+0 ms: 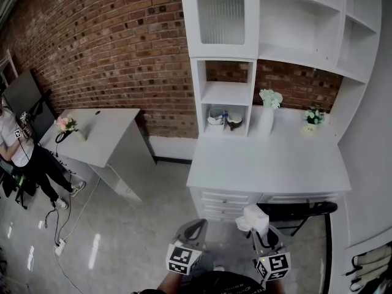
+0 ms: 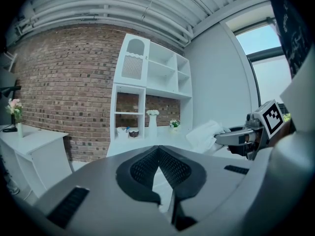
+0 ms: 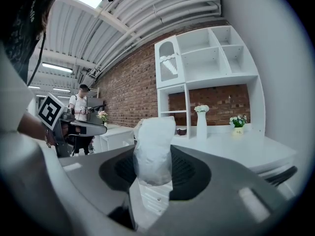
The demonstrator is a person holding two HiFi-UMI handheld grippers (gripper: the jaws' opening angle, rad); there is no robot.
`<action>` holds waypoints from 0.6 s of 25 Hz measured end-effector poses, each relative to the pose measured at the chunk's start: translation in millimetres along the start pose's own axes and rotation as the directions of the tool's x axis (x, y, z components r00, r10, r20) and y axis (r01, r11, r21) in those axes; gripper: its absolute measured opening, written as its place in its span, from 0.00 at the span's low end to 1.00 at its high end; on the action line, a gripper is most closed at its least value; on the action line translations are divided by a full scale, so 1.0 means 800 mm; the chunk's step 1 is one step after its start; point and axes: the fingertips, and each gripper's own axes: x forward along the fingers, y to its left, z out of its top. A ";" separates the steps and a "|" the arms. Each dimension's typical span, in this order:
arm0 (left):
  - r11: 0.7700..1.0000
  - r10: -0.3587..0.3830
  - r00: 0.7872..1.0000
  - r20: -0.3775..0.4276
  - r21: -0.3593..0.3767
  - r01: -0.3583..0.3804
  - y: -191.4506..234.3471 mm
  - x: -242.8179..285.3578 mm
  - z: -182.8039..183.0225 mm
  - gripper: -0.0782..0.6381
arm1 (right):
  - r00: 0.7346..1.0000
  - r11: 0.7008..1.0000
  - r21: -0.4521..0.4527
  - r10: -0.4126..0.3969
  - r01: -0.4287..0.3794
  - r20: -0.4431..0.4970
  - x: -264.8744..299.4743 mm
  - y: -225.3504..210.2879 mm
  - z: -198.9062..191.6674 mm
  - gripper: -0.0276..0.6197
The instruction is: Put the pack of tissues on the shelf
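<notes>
The right gripper clamps the pack of tissues just short of the white desk's front edge. Beside it, the left gripper has its jaws together, empty.

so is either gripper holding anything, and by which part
The right gripper holds the pack of tissues by one end, the rest sticking out past its fingers. The left gripper holds nothing, fingers together.
</notes>
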 end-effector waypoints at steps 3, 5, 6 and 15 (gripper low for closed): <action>1.000 -0.003 1.000 0.003 0.002 0.003 0.004 0.005 0.000 0.12 | 1.000 1.000 0.003 0.000 0.000 -0.001 0.006 0.000 0.000 0.27; 1.000 -0.011 1.000 0.011 0.005 0.011 0.005 0.011 0.006 0.12 | 1.000 1.000 0.008 -0.003 0.003 -0.001 0.010 -0.003 -0.001 0.27; 1.000 -0.015 1.000 0.012 0.008 0.015 0.006 0.015 0.007 0.12 | 1.000 1.000 0.009 -0.005 0.005 0.000 0.013 -0.005 -0.001 0.27; 1.000 -0.023 1.000 0.006 0.011 0.023 0.033 0.043 0.010 0.12 | 1.000 1.000 0.004 -0.010 0.010 -0.007 0.047 -0.014 0.004 0.27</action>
